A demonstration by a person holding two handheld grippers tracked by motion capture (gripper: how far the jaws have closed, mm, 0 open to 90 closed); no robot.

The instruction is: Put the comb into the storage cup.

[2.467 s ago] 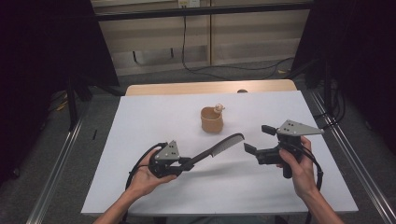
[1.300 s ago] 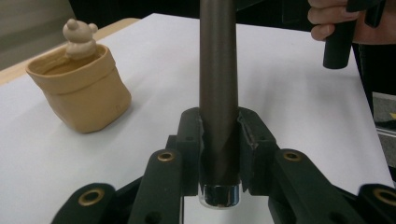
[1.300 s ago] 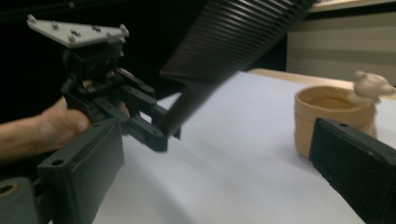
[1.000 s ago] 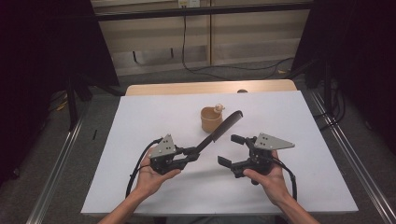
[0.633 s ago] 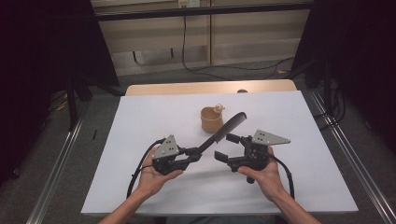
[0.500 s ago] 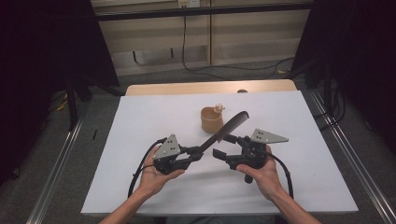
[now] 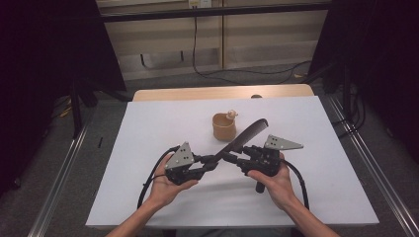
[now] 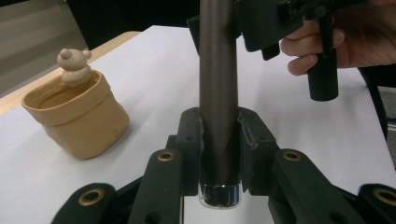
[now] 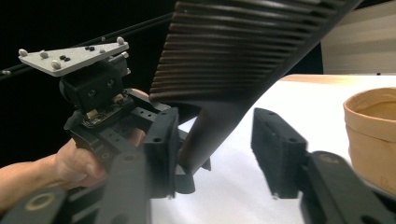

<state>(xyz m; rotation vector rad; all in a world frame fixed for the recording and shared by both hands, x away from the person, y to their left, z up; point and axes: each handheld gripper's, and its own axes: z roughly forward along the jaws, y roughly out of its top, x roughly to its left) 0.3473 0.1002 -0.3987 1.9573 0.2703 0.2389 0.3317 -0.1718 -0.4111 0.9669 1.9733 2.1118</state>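
Comb [image 7: 245, 137]: handle clamped in left tongs [image 7: 211, 161], beside bear pot [image 7: 224, 127]; right tongs [image 7: 232, 158] open around it. Risk: early release drops comb.

The high view looks down on the table [image 7: 148, 197]; both gripper views sit close, sharing the comb [image 8: 217, 70]

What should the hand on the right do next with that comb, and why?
Probably close the right gripper on the comb. Its fingers are open on either side of the comb's handle, not pinching it yet, while the left gripper is clamped on the handle's end. Closing would let both hold it, maybe for a hand-over.
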